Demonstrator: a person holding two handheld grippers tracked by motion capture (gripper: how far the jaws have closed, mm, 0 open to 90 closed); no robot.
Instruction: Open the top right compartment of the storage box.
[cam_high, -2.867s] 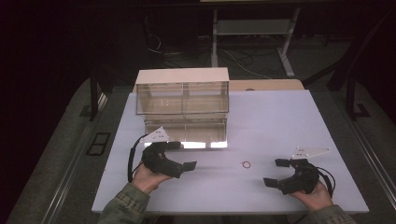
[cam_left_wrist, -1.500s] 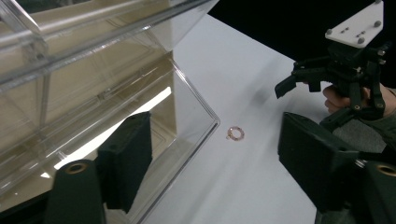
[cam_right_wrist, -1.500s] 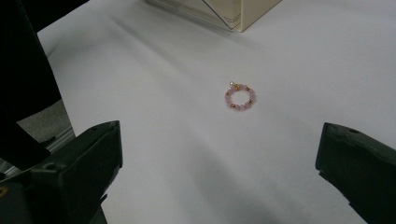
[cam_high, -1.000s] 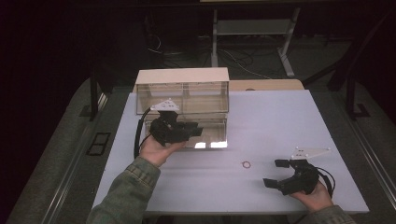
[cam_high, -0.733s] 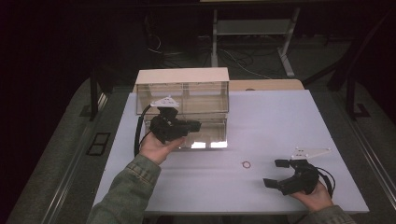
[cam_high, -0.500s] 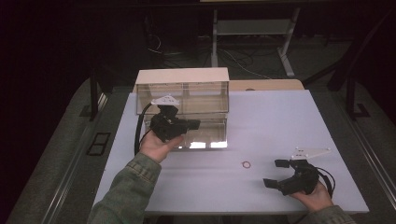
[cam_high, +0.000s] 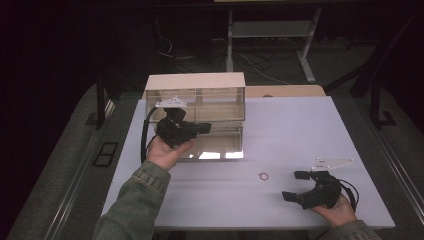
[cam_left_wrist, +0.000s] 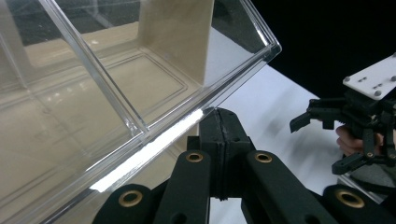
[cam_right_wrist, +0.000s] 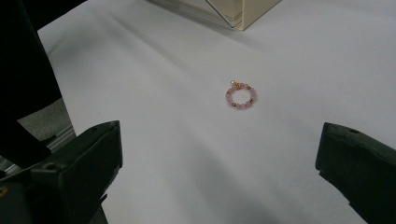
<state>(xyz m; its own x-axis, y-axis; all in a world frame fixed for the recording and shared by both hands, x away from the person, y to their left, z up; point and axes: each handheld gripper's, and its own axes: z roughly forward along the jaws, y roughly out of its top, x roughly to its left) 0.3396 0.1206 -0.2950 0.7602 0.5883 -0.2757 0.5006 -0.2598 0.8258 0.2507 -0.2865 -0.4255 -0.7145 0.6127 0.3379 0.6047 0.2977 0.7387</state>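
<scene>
A clear acrylic drawer box (cam_high: 210, 102) with a beige top stands at the back left of the white table (cam_high: 300, 125). My left gripper (cam_high: 205, 128) is held up against its front, shut, with nothing visibly between its jaws. In the left gripper view its tip (cam_left_wrist: 219, 122) touches the clear rim of the box (cam_left_wrist: 140, 116). A small pink bead ring (cam_high: 263, 176) lies on the table in front of the box. My right gripper (cam_high: 294, 185) rests at the front right, open, with the bead ring (cam_right_wrist: 241, 97) ahead of its gripper (cam_right_wrist: 219, 140) and apart from it.
A beige board (cam_high: 287, 91) lies behind the box. The table's front edge is close under the right hand. Dark floor, cables and a metal stand (cam_high: 270, 30) lie beyond the far edge. The box's corner (cam_right_wrist: 233, 11) shows in the right gripper view.
My left gripper has risen from the front left of the table to the box's front and settled against its clear rim. The right gripper and the bead ring have stayed put.
</scene>
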